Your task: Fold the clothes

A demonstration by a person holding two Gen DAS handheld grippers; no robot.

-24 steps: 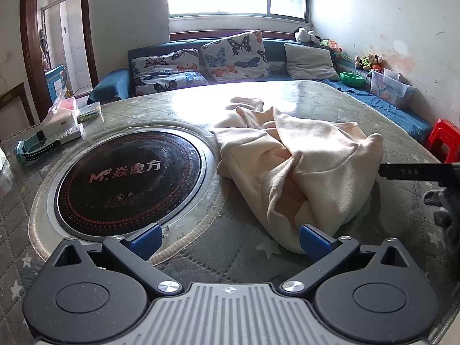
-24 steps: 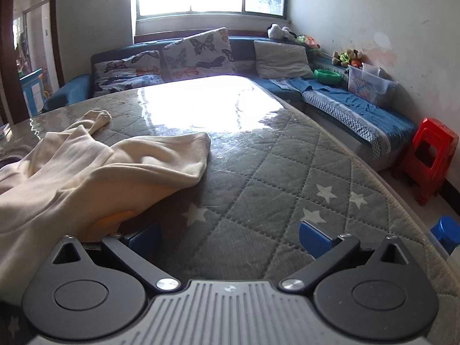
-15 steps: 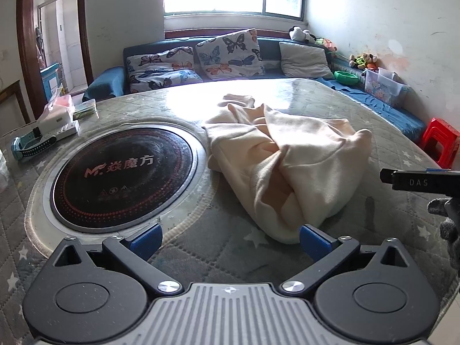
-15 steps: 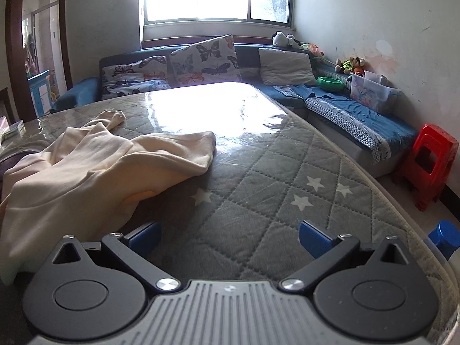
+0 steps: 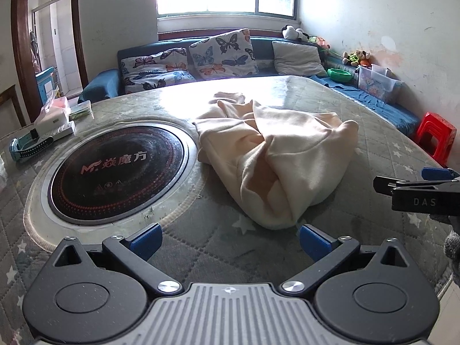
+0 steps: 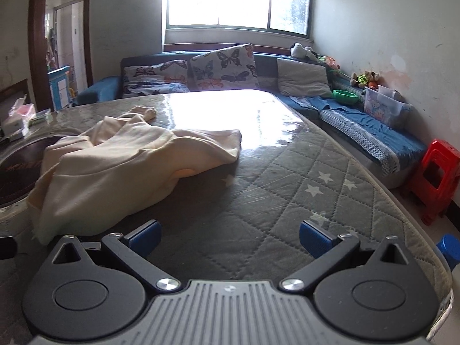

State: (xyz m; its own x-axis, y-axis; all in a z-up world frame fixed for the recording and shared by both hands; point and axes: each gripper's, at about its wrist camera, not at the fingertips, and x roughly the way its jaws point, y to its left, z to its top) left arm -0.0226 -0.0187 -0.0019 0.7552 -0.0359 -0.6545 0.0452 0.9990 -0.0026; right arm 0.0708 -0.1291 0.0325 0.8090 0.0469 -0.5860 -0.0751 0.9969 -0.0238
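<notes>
Seeing cream garment (image 5: 276, 155) lying crumpled on quilted table (image 5: 388, 155), at 12 o'clock from left gripper (image 5: 228, 237), 10 o'clock from right gripper (image 6: 228, 235). Keeping both spread wide, gripping nothing. Judging folding not begun: spreading flat, all folds remaining.

A bright window (image 6: 235, 3) in the far wall throws glare across the far edge of the round quilted table (image 6: 287, 178). Below it runs a dark blue corner sofa (image 5: 258, 51) with butterfly-print cushions (image 5: 221, 54) and a grey pillow (image 6: 304, 80). The right wall (image 5: 388, 14) is white and scuffed. A red plastic stool (image 6: 434, 178) stands on the floor near the table's right edge. A dark wooden door frame (image 5: 20, 43) stands at left.
</notes>
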